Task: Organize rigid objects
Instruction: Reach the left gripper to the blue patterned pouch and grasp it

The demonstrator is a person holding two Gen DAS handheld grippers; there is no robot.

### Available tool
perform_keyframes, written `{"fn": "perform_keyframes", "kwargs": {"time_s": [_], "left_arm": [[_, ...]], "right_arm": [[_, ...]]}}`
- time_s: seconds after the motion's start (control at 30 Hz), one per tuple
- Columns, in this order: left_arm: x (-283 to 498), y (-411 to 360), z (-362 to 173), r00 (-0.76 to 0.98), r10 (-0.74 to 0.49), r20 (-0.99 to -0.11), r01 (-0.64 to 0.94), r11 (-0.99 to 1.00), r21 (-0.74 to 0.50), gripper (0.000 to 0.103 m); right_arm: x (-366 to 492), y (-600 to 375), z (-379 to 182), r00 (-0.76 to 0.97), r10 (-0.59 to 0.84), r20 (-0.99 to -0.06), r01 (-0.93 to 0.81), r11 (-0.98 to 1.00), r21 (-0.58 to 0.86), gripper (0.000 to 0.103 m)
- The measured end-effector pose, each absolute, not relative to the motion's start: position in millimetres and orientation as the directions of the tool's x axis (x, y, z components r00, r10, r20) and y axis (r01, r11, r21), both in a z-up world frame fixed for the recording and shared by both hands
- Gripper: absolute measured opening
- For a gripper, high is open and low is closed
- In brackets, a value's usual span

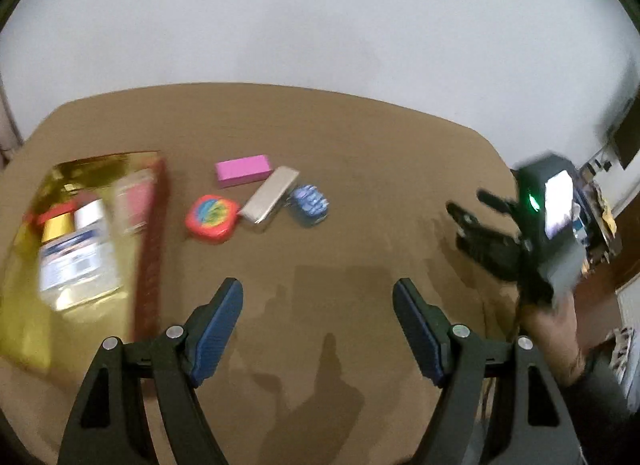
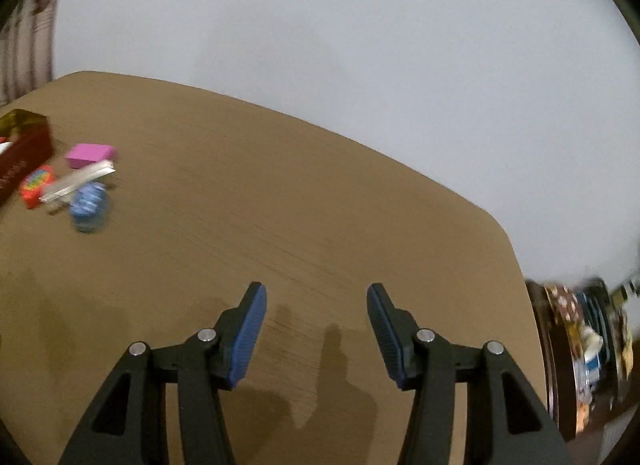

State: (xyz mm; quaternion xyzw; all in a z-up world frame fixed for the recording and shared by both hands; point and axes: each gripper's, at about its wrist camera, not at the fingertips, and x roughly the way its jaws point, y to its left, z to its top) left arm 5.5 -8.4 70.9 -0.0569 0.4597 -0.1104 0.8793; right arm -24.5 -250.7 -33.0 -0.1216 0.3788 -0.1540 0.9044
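Observation:
A pink block (image 1: 242, 170), a silver flat tin (image 1: 272, 198), a red round case with a rainbow top (image 1: 211, 218) and a blue patterned object (image 1: 310, 203) lie together mid-table. To their left a gold-lined red box (image 1: 150, 241) holds a bottle (image 1: 78, 253) and other items. My left gripper (image 1: 318, 321) is open and empty over bare table, nearer than the objects. My right gripper (image 2: 316, 331) is open and empty; it shows in the left wrist view (image 1: 470, 209) at the right. The same objects appear far left in the right wrist view: pink block (image 2: 91, 154), tin (image 2: 78, 183), blue object (image 2: 89, 207).
The brown table (image 1: 360, 169) ends at a white wall behind. Its right edge (image 2: 520, 265) drops off to a cluttered dark shelf (image 2: 580, 353). A hand (image 1: 552, 329) holds the right gripper.

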Motion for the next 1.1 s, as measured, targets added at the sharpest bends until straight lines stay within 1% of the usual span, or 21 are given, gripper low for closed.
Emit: {"fn": "perform_keyframes", "kwargs": {"time_s": [0.17,0.2,0.3,0.37,0.53,0.63,0.73,0.8,0.83,0.87,0.9,0.93,1.1], "left_arm": [[61.6,-31.7,46.0,0.493,-0.220,-0.842,0.073,0.975,-0.212,0.073],[72.2,-33.6,40.8,0.474,-0.226,-0.851,0.048,0.972,-0.231,0.073],[95.8,-35.5,28.3,0.437,-0.248,-0.865,-0.014,0.959,-0.282,0.072],[105.5,-36.4,22.9,0.423,-0.256,-0.869,-0.037,0.954,-0.299,0.069],[123.4,-37.7,10.6,0.385,-0.253,-0.888,-0.077,0.950,-0.304,0.067],[130.6,-36.8,4.4,0.356,-0.259,-0.898,-0.101,0.944,-0.313,0.062],[137.2,-33.6,-3.6,0.339,-0.257,-0.905,-0.129,0.940,-0.315,0.060],[139.2,-36.5,-2.1,0.353,-0.242,-0.904,-0.121,0.946,-0.301,0.058],[141.2,-39.9,-2.6,0.354,-0.236,-0.905,-0.114,0.950,-0.292,0.051],[143.2,-41.7,-4.0,0.350,-0.231,-0.908,-0.111,0.952,-0.285,0.039],[144.2,-43.4,-5.1,0.349,-0.219,-0.911,-0.111,0.956,-0.273,0.032],[145.3,-44.2,-5.6,0.352,-0.203,-0.914,-0.110,0.960,-0.256,0.027],[133.7,-53.7,-0.2,0.372,-0.189,-0.909,-0.097,0.966,-0.241,0.027]], "right_arm": [[-39.6,-275.4,-42.0,0.682,-0.328,-0.654,0.218,0.944,-0.247,0.054],[-41.7,-284.0,-39.5,0.680,-0.316,-0.662,0.218,0.949,-0.229,0.054],[-48.4,-293.6,-34.6,0.705,-0.293,-0.646,0.216,0.956,-0.197,0.054],[-52.1,-297.8,-34.2,0.714,-0.279,-0.642,0.211,0.960,-0.182,0.054],[-57.9,-316.9,-32.9,0.738,-0.244,-0.629,0.198,0.970,-0.145,0.054],[-61.1,-325.0,-33.0,0.742,-0.231,-0.629,0.194,0.973,-0.129,0.054],[-63.3,-331.7,-33.2,0.745,-0.223,-0.628,0.191,0.974,-0.120,0.055],[-64.4,-325.4,-29.7,0.748,-0.218,-0.627,0.189,0.975,-0.114,0.057],[-65.1,-320.5,-27.4,0.749,-0.216,-0.626,0.189,0.976,-0.112,0.061],[-66.2,-321.7,-27.3,0.749,-0.215,-0.626,0.188,0.976,-0.110,0.064],[-67.0,-322.6,-27.4,0.748,-0.217,-0.627,0.189,0.976,-0.111,0.065],[-67.8,-322.3,-27.6,0.748,-0.218,-0.627,0.189,0.975,-0.113,0.065],[-68.5,-330.5,-20.5,0.740,-0.215,-0.637,0.189,0.976,-0.109,0.065]]}}
